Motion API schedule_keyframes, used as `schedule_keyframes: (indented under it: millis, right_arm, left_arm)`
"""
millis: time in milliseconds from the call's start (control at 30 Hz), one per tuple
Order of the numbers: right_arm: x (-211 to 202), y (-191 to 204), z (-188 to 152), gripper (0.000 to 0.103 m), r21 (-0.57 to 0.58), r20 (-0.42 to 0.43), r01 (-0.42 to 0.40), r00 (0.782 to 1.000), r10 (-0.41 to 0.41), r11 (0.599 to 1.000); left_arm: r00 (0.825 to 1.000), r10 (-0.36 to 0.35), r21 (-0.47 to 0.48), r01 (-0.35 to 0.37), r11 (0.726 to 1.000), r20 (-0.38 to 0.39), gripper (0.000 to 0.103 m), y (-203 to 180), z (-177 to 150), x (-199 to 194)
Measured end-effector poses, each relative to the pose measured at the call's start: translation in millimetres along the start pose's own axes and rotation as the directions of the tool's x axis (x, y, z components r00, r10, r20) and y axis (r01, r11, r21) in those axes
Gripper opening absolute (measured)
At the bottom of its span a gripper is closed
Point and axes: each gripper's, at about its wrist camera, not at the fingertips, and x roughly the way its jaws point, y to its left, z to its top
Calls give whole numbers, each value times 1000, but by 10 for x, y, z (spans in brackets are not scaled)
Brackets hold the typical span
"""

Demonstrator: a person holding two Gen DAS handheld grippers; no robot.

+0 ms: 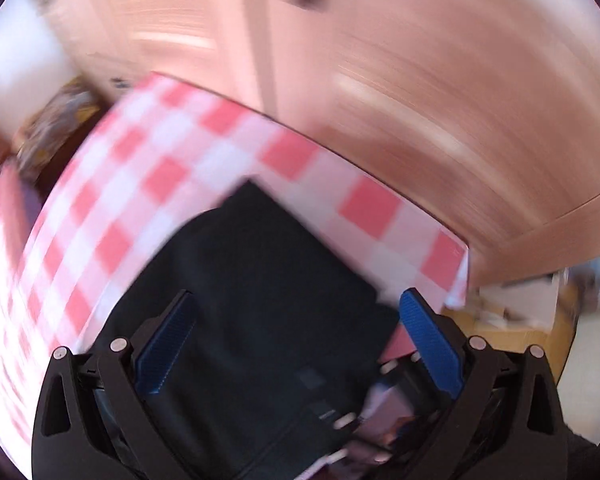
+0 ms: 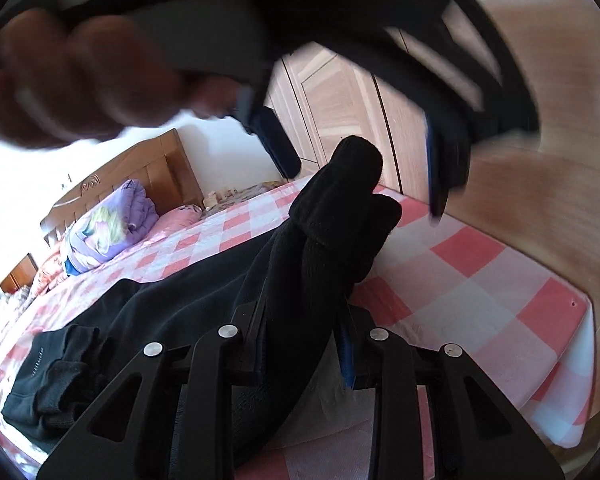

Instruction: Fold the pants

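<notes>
Left gripper (image 1: 296,340): hanging over the bed in the blurred left wrist view, blue pads (image 1: 430,344) spread wide, nothing pinched between them.
Pants (image 1: 260,280): lying dark below those released jaws, lower centre of that frame, on the checked sheet (image 1: 148,168).
Hand (image 2: 72,80): filling the upper left of the right wrist view, wrapped round the left gripper's handle.
Quilt (image 2: 112,220): bunched at left by the wooden headboard (image 2: 156,168).
Waist end: spreading flat across the lower left of the bed.
Right gripper (image 2: 300,344): clenched on the pants, bottom centre.
Cuffs (image 2: 348,200): two ribbed leg ends sticking up past the jaws, mid-frame.
Wardrobe (image 2: 340,112): standing behind, upper centre.
</notes>
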Motion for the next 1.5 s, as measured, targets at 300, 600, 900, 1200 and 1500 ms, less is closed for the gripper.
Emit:
schedule_keyframes:
  millis: [300, 600, 900, 1200, 1500]
  right_arm:
    - [-122, 217, -8, 29, -109, 25, 17, 1000, -14, 994]
    - [-350, 112, -100, 99, -19, -103, -139, 985, 137, 990]
    - [-235, 1137, -495, 98, -320, -222, -267, 954, 202, 909]
    - [-252, 1701, -740, 98, -540, -160, -198, 978, 132, 818]
    - [-136, 1864, -885, 98, -601, -192, -195, 977, 97, 775]
  left_arm:
    - [813, 452, 292, -361, 886, -366, 101, -371, 253, 1046]
    - [816, 507, 329, -415, 848, -278, 27, -200, 58, 749]
    - [920, 388, 63, -385, 921, -53, 23, 485, -597, -812]
    - [947, 271, -354, -197, 914, 171, 22, 1824, -2629, -2184]
    - [919, -22, -749, 335, 571, 394, 25, 3054, -5221, -406]
